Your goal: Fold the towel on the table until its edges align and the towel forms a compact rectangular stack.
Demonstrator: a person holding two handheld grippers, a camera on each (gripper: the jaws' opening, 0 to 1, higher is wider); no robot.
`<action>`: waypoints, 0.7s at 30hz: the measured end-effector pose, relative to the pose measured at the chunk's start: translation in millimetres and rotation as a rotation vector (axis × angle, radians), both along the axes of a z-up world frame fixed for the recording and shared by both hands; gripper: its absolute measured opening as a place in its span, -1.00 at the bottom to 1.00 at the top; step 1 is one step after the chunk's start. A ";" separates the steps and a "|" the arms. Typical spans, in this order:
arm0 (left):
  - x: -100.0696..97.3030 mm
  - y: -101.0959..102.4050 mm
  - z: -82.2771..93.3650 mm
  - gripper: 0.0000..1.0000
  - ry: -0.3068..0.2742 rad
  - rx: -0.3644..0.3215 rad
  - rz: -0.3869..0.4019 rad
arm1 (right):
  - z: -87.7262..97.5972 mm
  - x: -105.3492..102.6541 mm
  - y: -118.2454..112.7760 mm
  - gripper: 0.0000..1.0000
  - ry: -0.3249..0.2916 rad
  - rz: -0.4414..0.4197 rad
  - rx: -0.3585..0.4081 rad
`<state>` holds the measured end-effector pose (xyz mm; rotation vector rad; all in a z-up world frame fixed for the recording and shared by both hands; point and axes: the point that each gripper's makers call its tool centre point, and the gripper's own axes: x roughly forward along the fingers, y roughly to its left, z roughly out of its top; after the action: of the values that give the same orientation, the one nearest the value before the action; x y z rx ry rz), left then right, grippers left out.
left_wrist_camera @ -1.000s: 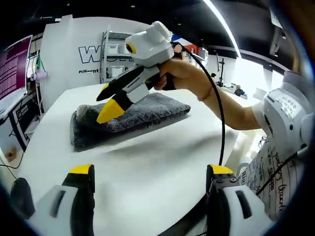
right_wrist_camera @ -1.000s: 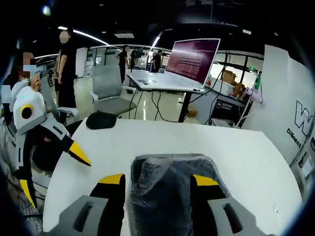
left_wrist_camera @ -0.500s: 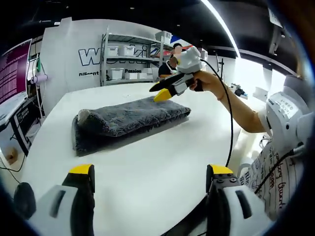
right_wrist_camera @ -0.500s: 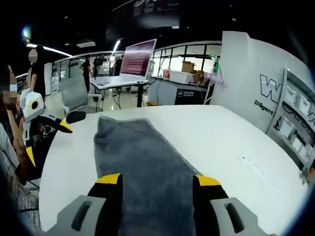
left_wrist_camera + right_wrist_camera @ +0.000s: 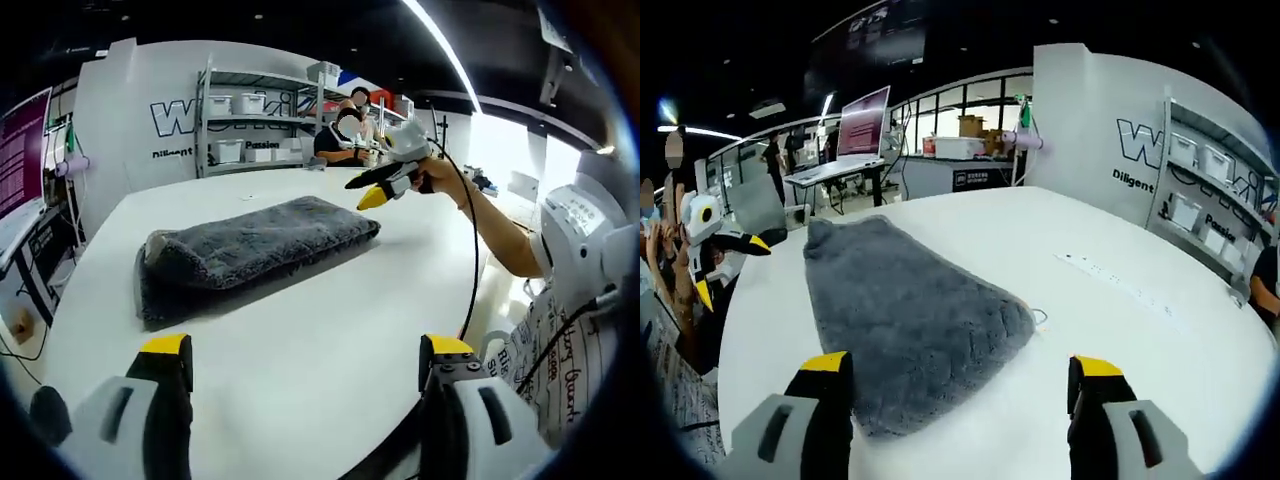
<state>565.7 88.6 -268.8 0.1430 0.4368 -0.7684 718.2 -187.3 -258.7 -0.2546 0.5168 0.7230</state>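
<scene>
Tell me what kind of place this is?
Likely an open-plan office or lab: a grey towel lies on a white table, with storage shelving, a desk with a monitor and a branded wall.

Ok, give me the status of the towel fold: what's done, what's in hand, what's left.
Done: the grey towel lies on the white table as a folded, layered oblong.

In hand: nothing; the left gripper and right gripper are both open and off the towel.

Left: the bottom layer sticks out past the top one at one end, so the edges look not quite aligned; a final squaring-up may be needed.
</scene>
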 end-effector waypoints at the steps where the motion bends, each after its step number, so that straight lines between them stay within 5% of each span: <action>1: 0.3 -0.1 0.3 0.97 0.000 0.001 0.000 | -1.2 -3.0 -4.7 0.98 0.001 -0.008 -0.006; 10: 1.6 -5.1 3.1 0.98 -0.003 0.008 -0.012 | -5.1 -47.2 -43.9 0.99 0.017 -0.038 0.046; 21: 6.5 -7.4 3.0 0.98 0.000 -0.002 -0.007 | -16.7 -104.5 -80.7 0.99 -0.016 -0.112 0.008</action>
<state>572.2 81.2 -265.8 0.1424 0.4352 -0.7754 613.7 -267.9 -275.4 -0.2219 0.5093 0.6132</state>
